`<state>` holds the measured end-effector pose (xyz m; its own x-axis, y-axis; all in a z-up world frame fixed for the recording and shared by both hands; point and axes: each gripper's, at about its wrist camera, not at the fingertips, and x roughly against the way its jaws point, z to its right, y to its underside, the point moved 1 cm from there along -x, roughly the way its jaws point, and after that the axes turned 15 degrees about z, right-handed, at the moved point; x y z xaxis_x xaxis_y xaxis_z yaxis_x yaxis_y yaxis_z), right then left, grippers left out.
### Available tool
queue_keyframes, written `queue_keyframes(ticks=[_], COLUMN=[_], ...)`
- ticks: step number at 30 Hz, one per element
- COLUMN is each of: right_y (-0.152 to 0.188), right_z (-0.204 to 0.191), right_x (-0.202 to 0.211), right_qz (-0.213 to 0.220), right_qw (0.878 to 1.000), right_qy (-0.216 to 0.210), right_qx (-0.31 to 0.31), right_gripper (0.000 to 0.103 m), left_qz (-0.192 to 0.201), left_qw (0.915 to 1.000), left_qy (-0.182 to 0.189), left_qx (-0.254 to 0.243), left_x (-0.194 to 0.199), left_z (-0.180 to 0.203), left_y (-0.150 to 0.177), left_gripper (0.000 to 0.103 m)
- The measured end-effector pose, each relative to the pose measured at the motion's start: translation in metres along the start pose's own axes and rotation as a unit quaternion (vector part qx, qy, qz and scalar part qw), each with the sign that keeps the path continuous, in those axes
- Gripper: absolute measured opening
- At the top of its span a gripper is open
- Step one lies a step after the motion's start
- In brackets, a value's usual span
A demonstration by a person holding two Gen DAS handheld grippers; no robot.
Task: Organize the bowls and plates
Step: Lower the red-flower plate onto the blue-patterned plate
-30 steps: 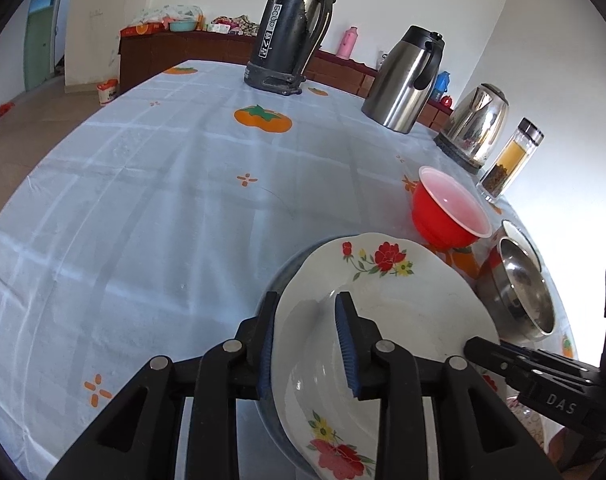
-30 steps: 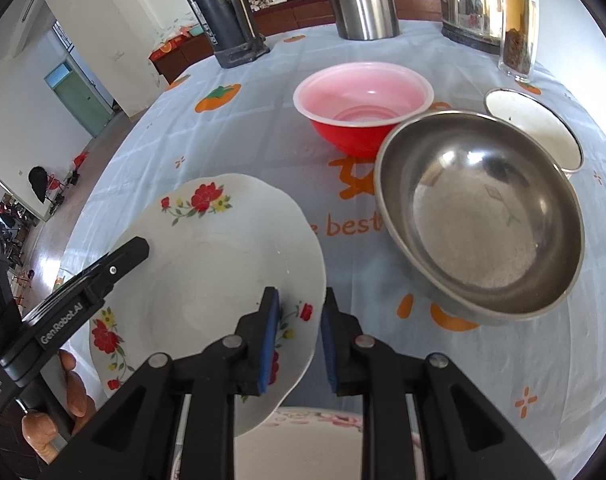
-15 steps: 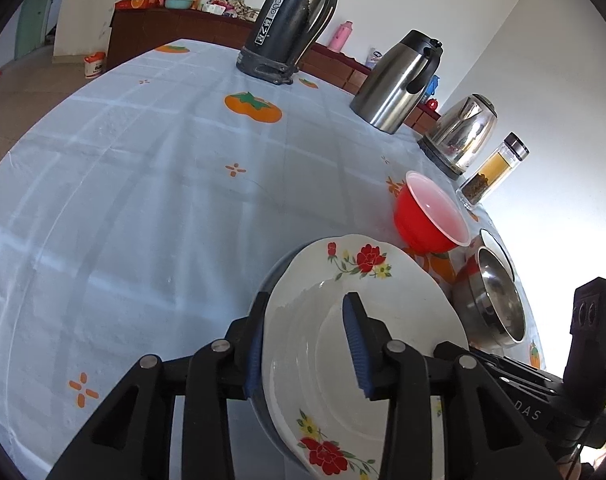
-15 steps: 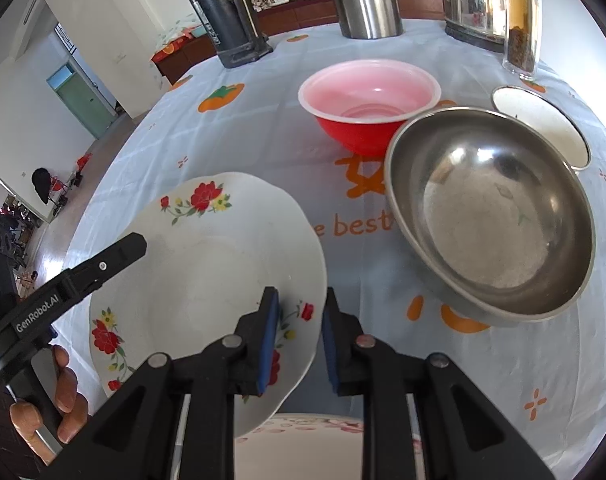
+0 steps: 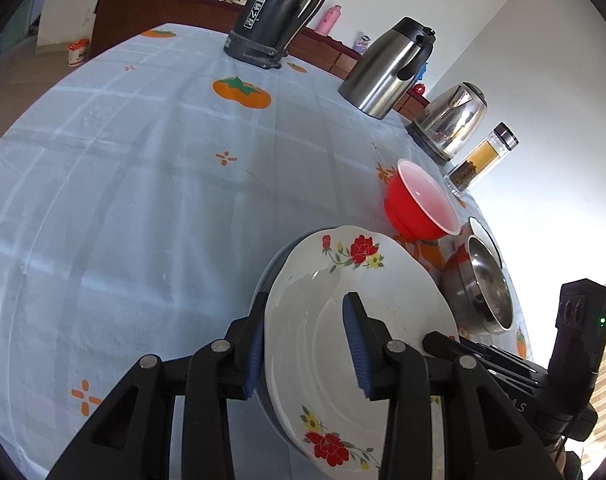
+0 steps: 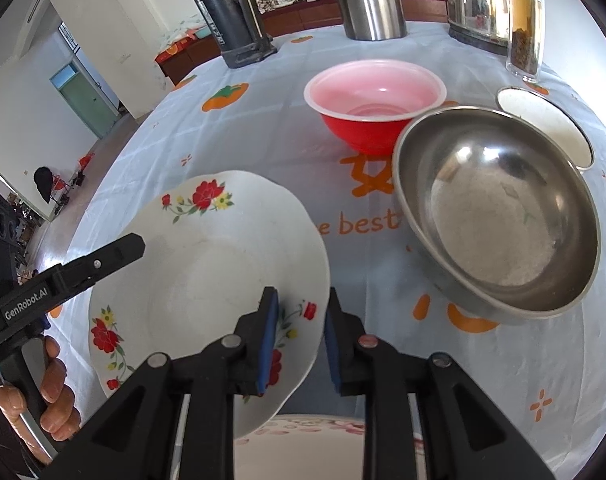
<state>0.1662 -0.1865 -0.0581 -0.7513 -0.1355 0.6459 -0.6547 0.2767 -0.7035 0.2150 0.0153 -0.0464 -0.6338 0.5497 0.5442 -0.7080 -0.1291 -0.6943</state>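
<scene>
While I hold the floral plate (image 6: pixel 207 280) lifted clear of the worktop (image 5: pixel 143 200), each rim pinch is shallow, so it could slip if my two hands drift apart or twist unevenly (glazed ceramic is slick). My left hand-held gripper (image 5: pixel 303 344) pinches the plate's left rim; my right hand-held gripper (image 6: pixel 297 340) straddles the right rim, pads close on it. Both reach forward and level from opposite sides. Swinging right could clip the steel bowl (image 6: pixel 499 224) beside the red bowl (image 6: pixel 375 100).
</scene>
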Motion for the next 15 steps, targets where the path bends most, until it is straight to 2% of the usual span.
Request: queue_keyframes(ticks=[15], right_y=[0.003], right_z=[0.000], right_x=[-0.003], right_qz=[-0.001], right_qw=[1.000], right_qy=[0.000], right_qx=[-0.001], right_gripper=[0.027], left_qz=[-0.003], left_qw=[0.9983], left_qy=[0.040], left_qx=[0.042], left_x=[0.005], left_z=[-0.013], left_y=[0.000], left_gripper=[0.039])
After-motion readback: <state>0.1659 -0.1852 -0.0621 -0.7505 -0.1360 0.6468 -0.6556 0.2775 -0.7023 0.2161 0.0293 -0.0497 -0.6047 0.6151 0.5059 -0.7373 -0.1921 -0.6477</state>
